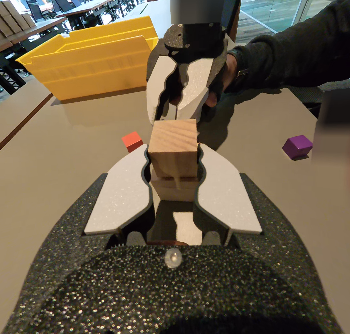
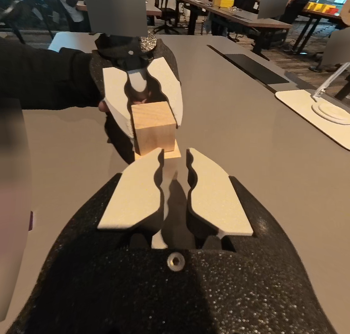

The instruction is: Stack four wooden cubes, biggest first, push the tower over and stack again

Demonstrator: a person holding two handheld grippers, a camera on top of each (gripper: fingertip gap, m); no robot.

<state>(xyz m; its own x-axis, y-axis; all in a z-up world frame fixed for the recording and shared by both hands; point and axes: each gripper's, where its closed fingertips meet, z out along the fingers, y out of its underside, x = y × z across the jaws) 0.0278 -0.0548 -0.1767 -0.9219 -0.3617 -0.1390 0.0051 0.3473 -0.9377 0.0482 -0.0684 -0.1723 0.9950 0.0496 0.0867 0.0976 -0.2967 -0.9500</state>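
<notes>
Four cubes are in sight: two of bare wood stacked in the middle of the counter (image 1: 56, 173), a red cube (image 1: 132, 140) just behind the stack, and a purple cube (image 1: 297, 147) well off to one side. Two tools, one in each hand. Two yellow bins (image 1: 91, 67) sit nested at the counter's far edge.

The left tool (image 1: 173, 150) is clamped on the upper cube (image 1: 173, 144), its fingers pressed to both sides. That cube sits on the lower cube (image 1: 173, 190), which is slightly wider and shows as a ledge beneath it.

The right tool (image 2: 175, 150) holds nothing; its fingers stand a narrow gap apart, tips just beside the stack on the opposite side.

Both stacked cubes are pale, with plain grain and sharp edges.
</notes>
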